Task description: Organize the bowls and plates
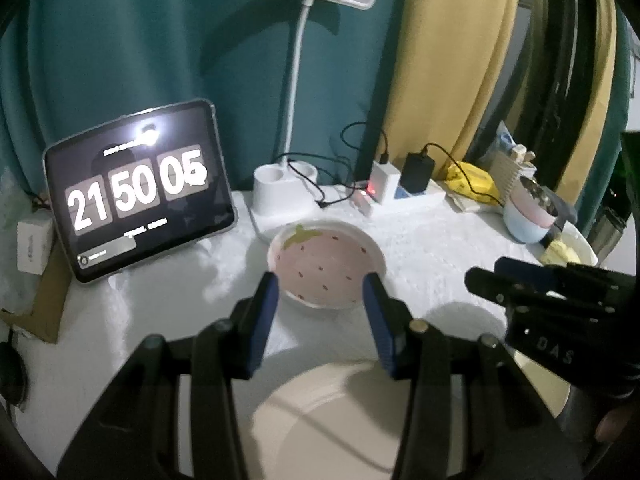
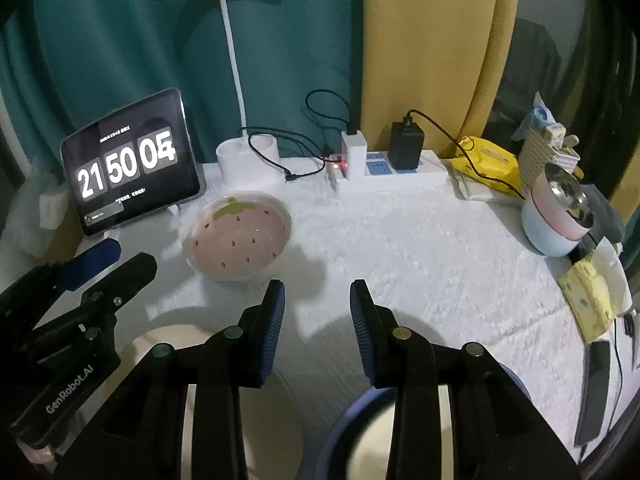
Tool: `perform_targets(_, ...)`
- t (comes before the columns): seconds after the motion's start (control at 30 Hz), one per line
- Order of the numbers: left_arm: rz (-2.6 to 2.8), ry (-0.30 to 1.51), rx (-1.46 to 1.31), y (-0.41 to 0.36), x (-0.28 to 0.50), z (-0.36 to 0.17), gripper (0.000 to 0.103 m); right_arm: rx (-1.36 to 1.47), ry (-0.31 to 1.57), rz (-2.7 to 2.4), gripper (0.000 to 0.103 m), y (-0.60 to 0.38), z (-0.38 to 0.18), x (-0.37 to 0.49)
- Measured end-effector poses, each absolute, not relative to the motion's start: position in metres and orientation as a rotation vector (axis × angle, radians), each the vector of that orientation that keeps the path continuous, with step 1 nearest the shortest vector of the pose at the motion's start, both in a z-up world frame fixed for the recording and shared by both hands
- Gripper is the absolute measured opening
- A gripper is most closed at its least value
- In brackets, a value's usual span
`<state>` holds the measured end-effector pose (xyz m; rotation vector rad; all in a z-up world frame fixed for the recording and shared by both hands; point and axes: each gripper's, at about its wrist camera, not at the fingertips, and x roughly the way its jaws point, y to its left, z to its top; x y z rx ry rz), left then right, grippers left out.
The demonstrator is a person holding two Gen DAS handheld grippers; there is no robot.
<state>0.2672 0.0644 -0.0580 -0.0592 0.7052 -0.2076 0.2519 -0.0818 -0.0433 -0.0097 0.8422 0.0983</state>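
Both grippers hang over the near edge of the table (image 2: 420, 248), pointing down and forward. Left gripper (image 1: 320, 292): fingers part-open, nothing between the pads. Right gripper (image 2: 317, 300): fingers a little narrower, also empty. No dish is held.

Dishes, as they lie:
- Strawberry bowl (image 1: 326, 266): pink with seed dots, mid-table, just in front of the lamp base (image 1: 280, 192) and beside the tablet (image 1: 138, 190). It sits straight ahead of the left gripper, beyond the fingertips, not touching.
- Cream plate (image 1: 332, 420): near edge, under the left gripper's frame, partly hidden.
- Blue-rimmed dish (image 2: 344, 432): near edge, under the right gripper; only part of the rim shows, so plate or bowl cannot be told.
- Pastel bowl (image 2: 554, 220) with a metal liner: far right, tilted against clutter.

Step in hand, by my reading: left gripper approaching the strawberry bowl to gather it with the near dishes.

How to do it well:
- Take the near rim, one pad inside and one outside the wall. The present gap looks ample for a thin rim and too small to span the bowl.
- Come in along the table cover, low, so the outer pad slides under the rim's flare.
- Close firmly; a glazed wall is likely slippery.
- Lift before pulling back, or the cover may drag and bunch.
- Keep clear of the loose cable (image 1: 316, 188) and the tablet stand.
- Keep the right gripper out of the return path, over its own dish.
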Motion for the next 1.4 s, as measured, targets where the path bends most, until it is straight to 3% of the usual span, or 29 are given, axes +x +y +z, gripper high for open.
perform_targets(0.8,-0.240,0.859,-0.063,0.085,0.345,-0.106,0.045,0.076,0.963,0.086,0.036,-0.053,-0.077,0.314)
perform_targets(0.97,-0.258,0.902,-0.058,0.087,0.359,-0.116,0.045,0.135,1.008,0.064,0.042,-0.053,-0.093,0.329)
perform_targets(1.4,-0.273,0.992,-0.052,0.091,0.380,-0.138,0.045,0.230,1.112,0.026,0.043,-0.051,-0.131,0.355)
